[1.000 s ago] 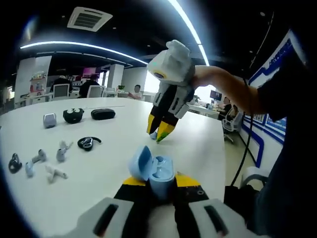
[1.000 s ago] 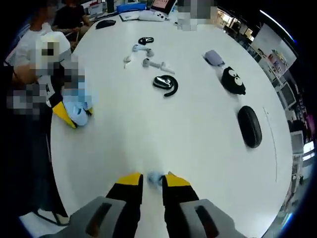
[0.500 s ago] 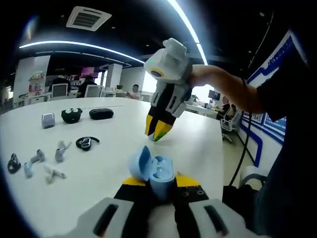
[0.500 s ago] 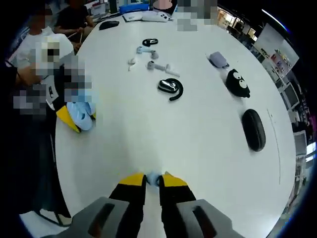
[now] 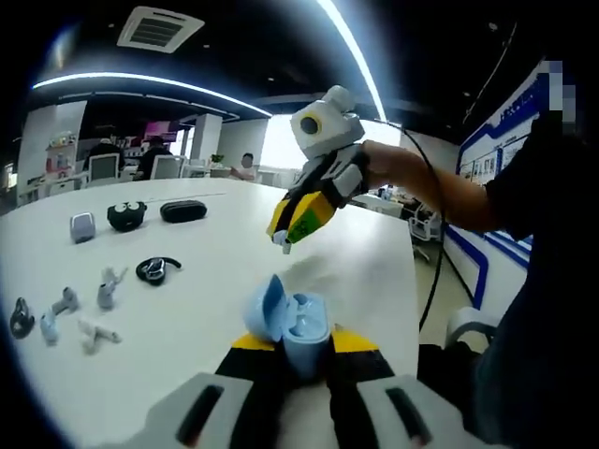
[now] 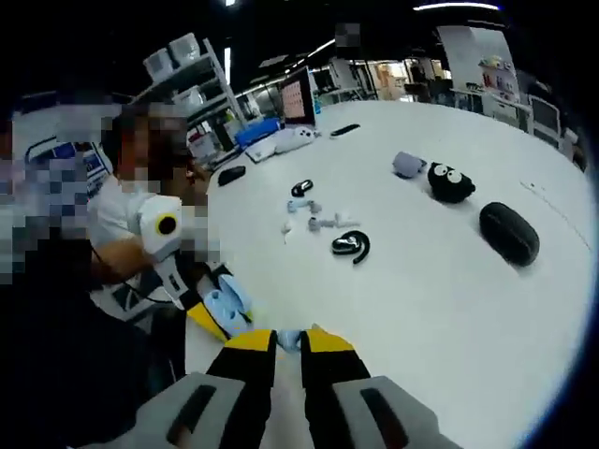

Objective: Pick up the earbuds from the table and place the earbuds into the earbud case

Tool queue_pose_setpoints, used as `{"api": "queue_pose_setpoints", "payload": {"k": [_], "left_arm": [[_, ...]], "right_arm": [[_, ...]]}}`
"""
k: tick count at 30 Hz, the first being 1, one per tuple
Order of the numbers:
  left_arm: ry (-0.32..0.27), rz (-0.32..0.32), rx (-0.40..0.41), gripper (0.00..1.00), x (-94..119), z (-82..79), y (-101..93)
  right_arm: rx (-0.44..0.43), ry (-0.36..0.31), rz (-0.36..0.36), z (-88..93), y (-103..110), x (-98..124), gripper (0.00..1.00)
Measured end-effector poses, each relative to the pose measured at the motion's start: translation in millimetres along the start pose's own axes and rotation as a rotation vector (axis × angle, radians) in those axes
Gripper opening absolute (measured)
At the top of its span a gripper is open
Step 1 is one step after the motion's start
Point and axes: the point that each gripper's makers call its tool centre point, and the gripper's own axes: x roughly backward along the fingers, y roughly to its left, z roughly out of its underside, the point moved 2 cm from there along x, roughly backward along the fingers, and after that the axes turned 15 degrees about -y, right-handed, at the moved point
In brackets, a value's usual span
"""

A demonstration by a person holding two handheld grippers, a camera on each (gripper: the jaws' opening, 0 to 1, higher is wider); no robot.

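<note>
Surface (image 5: 356, 271): white, round-edged, carrying all loose items

Left tongs (image 5: 306, 348): 1, closed on the earbud case (image 5: 292, 327), light blue, lid hinged open to the tongs' left; one pale earbud appears seated in the case, not clear. Same tongs in the right gripper view (image 6: 223, 323), low left, case (image 6: 227, 309) between the yellow tips

Right tongs (image 6: 289, 339): 1, narrow, gripping a small pale blue earbud (image 6: 289, 338) between the tips. In the left gripper view these tongs (image 5: 292, 231) hang in the air above and beyond the case, tips tilted down, the earbud (image 5: 282, 239) a pale speck at the tips, clear of the surface

Nothing lies between the held earbud and the open case

Loose items, ahead and left of the left tongs:
- black ear-hook earpiece (image 5: 154, 270): 1, nearest the case
- small pale earbuds (image 5: 105, 290): a cluster of about 4, exact count unclear
- dark earpiece (image 5: 19, 316): 1, far left
- grey pouch-like case (image 5: 82, 225): 1
- black case with cartoon eyes (image 5: 125, 215): 1
- black oblong case (image 5: 183, 210): 1

Last three stand in a row at the far edge, well apart from the tongs

Background: office chairs, seated people, ceiling light strips
</note>
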Motion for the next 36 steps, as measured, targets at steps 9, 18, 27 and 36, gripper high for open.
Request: {"api": "queue_pose_setpoints", "payload": {"k": [9, 18, 27, 36], "left_arm": [[0.039, 0.041, 0.047, 0.19, -9, -0.7, 1.8], [0.049, 0.072, 0.068, 0.19, -16, -0.5, -0.2], [0.051, 0.073, 0.069, 0.19, -16, -0.9, -0.4], [0.051, 0.074, 0.066, 0.19, -16, -1.2, -0.2]], "right_arm": [[-0.239, -0.25, -0.199, -17.8, 29, -11, 0.1], [-0.225, -0.231, -0.266, -4.3, 36, -24, 0.1], [-0.22, -0.191, -0.264, 2.9, 33, -25, 0.1], [-0.194, -0.171, -0.28, 7.7, 32, -24, 0.1]]}}
